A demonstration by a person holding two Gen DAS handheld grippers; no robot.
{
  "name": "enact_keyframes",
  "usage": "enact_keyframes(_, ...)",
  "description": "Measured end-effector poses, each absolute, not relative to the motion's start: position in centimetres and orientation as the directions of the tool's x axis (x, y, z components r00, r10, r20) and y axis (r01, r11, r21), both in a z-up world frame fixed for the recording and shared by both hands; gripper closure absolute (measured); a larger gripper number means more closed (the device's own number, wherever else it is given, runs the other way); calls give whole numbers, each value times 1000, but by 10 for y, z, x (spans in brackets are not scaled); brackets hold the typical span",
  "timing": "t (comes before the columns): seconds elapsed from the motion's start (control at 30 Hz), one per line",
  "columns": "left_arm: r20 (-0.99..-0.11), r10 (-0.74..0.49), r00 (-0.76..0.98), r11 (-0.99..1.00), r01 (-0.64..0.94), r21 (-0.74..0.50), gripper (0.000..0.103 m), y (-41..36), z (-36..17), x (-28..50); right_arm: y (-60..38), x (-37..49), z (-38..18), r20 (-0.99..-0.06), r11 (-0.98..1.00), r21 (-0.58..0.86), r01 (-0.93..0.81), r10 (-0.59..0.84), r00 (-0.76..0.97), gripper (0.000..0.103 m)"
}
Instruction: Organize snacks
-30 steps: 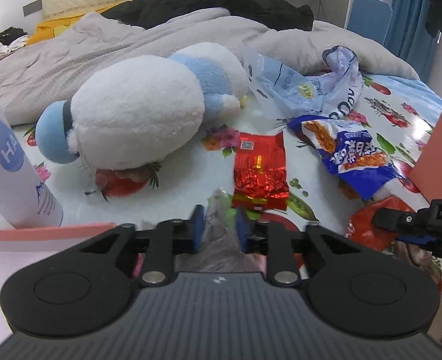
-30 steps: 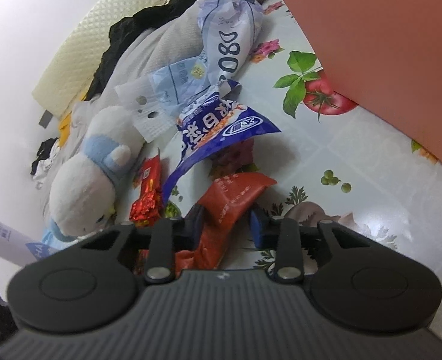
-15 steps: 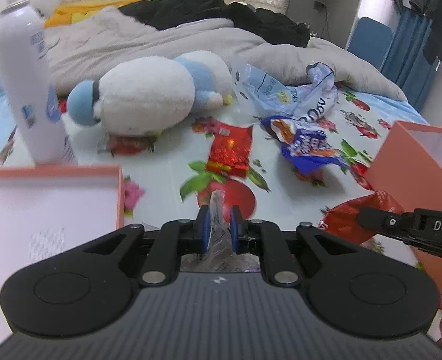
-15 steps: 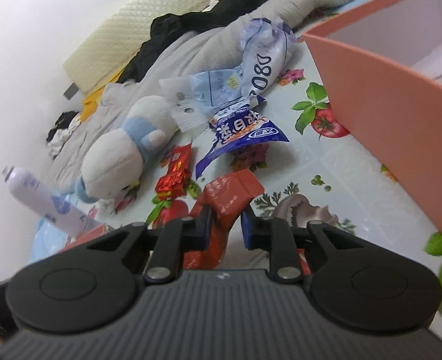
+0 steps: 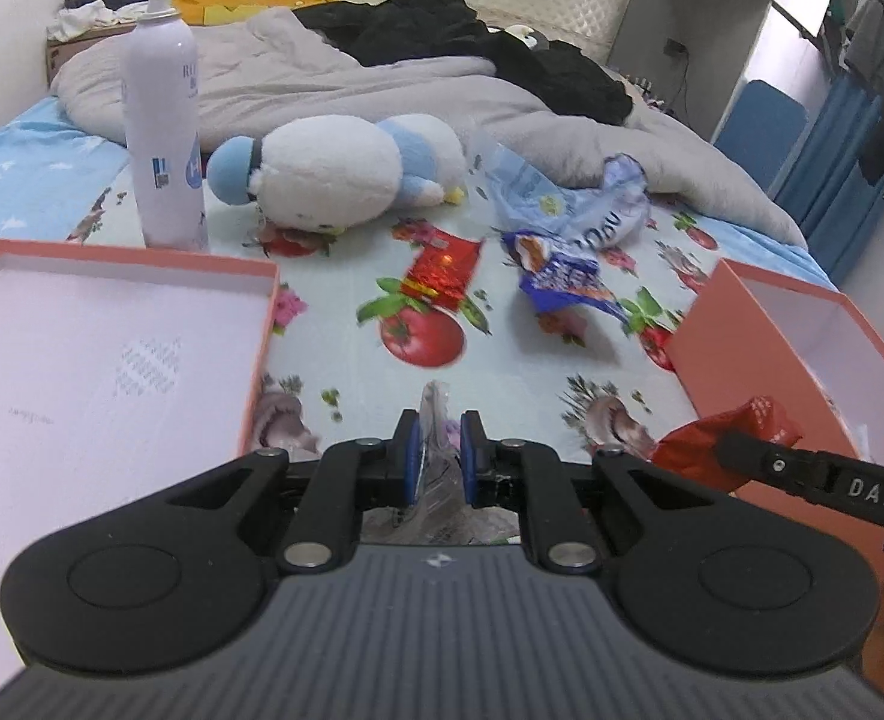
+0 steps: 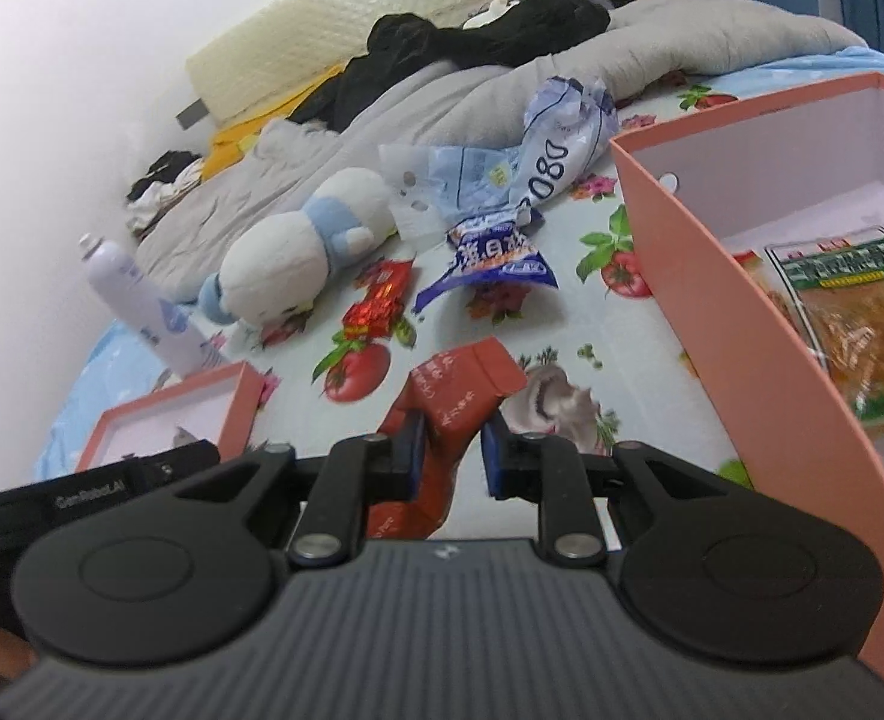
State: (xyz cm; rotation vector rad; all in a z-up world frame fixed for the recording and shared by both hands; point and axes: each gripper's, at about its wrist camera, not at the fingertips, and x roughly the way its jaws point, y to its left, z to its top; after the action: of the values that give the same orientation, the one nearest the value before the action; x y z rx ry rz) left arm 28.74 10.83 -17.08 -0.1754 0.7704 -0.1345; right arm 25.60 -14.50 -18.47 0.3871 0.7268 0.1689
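- Two hand-held grippers are in view above a bed [image 5: 346,372] covered with a fruit-and-flower print sheet.
- The left hand-held gripper [image 5: 439,450] is clenched on one clear crinkled snack packet [image 5: 436,414], held up off the sheet.
- The right hand-held gripper [image 6: 453,450] is grasping one orange-red snack packet [image 6: 460,390], also lifted clear of the sheet, just beside the near wall of the deep box.
- Two salmon-pink boxes sit on the bed: a shallow lid-like box [image 5: 262,324] at the left edge, and a deep box [image 6: 712,276] at the right edge.
- One snack bag with a green label [image 6: 850,312] lies inside the deep box.
- Three items lie on the sheet between the boxes: one shiny red packet [image 5: 442,270], one blue snack bag [image 5: 562,285], and one pale blue crumpled bag [image 5: 562,210] behind it.
- One white and blue plush toy [image 5: 334,174] lies on its side towards the far edge of the sheet.
- One white spray can [image 5: 160,120] stands upright beyond the shallow box.
- One grey quilt [image 5: 352,90] with black clothing [image 5: 472,42] on it is piled across the head of the bed.
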Motion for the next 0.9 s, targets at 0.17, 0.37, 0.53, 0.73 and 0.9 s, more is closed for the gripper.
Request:
enact_keyframes(0.17, -675, -174, 717, 975, 28, -222, 87, 94, -162, 255, -151, 234, -176, -624, 937, 342, -70, 282, 729, 80)
enact_keyframes(0.37, -694, -167, 700, 960, -46, -277, 87, 79, -169, 210, -160, 201, -164, -621, 954, 269, -134, 278, 733, 81)
enact_keyframes(0.53, -705, -190, 683, 948, -59, -313, 87, 65, -175, 173, -171, 171, -160, -635, 956, 241, -169, 287, 717, 81)
enact_keyframes(0.73, -690, -194, 697, 950, -40, -308, 87, 50, -158, 147, -173, 143, -154, -639, 954, 205, -217, 299, 709, 81)
enact_keyframes(0.9, -663, -208, 719, 948, -18, -318, 87, 39, -134, 139, -182, 128, -140, -624, 954, 195, -229, 301, 721, 81)
